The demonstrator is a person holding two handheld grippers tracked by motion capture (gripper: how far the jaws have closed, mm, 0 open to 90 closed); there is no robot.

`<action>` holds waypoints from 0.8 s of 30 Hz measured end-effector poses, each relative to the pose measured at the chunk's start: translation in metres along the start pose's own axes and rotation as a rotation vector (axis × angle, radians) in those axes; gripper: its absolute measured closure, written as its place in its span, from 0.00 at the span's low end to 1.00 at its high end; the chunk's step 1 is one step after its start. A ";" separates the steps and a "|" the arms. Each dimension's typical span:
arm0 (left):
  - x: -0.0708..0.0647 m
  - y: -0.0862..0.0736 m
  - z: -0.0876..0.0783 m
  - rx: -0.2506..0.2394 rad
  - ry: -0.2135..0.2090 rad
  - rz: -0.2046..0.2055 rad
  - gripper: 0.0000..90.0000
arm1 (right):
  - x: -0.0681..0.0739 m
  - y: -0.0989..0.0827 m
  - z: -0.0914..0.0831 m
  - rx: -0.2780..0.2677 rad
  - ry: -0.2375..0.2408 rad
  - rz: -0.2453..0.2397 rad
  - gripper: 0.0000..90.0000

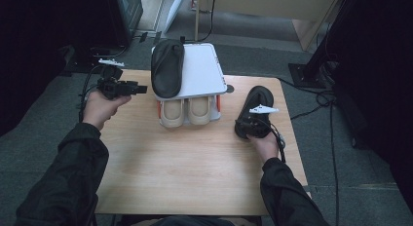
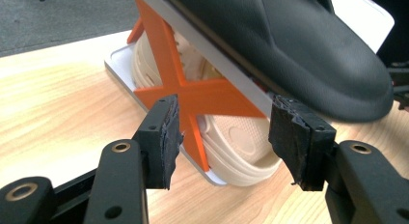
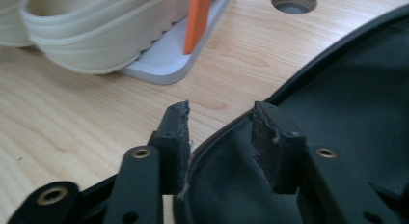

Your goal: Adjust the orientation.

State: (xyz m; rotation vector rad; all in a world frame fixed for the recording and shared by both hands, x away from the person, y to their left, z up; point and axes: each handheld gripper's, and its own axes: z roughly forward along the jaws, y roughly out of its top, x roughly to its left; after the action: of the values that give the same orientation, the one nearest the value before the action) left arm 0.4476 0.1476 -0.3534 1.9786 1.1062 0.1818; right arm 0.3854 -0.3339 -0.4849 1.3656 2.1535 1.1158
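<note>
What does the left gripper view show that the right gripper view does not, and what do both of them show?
Left gripper view alone: the orange cross brace on the side of the shoe rack, and the black shoe lying on the rack's top shelf, beyond the open left tool.

Right gripper view alone: a round hole in the table, and the right tool with its jaws on either side of the rim of a second black shoe on the table.

Both: the wooden table, the rack's grey base and the beige shoes on it.

left gripper (image 1: 139, 89) — jaws apart, raised | right gripper (image 1: 253, 126) — jaws apart, low, forearm extended
</note>
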 end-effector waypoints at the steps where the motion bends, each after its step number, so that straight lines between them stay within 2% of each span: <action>1: -0.001 -0.003 0.000 0.002 -0.001 0.002 0.50 | -0.001 0.000 0.002 0.000 -0.005 0.005 0.61; 4: -0.001 -0.011 0.001 0.000 -0.027 0.004 0.50 | -0.003 0.000 0.008 0.014 -0.017 0.015 0.59; 8: 0.000 -0.020 0.002 0.001 -0.031 -0.010 0.50 | -0.001 0.000 0.016 0.026 -0.028 0.009 0.56; 13: -0.003 -0.031 0.005 -0.017 -0.023 -0.011 0.50 | 0.004 0.000 0.022 0.036 -0.052 -0.045 0.57; 17: -0.004 -0.039 0.008 -0.037 -0.027 -0.033 0.50 | 0.008 -0.003 0.022 0.027 -0.084 -0.098 0.61; 19: -0.003 -0.043 0.010 -0.036 -0.015 -0.031 0.50 | 0.008 -0.005 0.021 0.028 -0.096 -0.113 0.63; 24: -0.004 -0.047 0.013 -0.038 -0.002 -0.030 0.50 | 0.006 -0.007 0.018 0.030 -0.085 -0.084 0.65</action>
State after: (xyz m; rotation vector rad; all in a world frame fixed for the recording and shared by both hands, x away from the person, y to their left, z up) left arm 0.4218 0.1489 -0.3951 1.9270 1.1227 0.1835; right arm 0.3903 -0.3228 -0.5007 1.2978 2.1536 0.9803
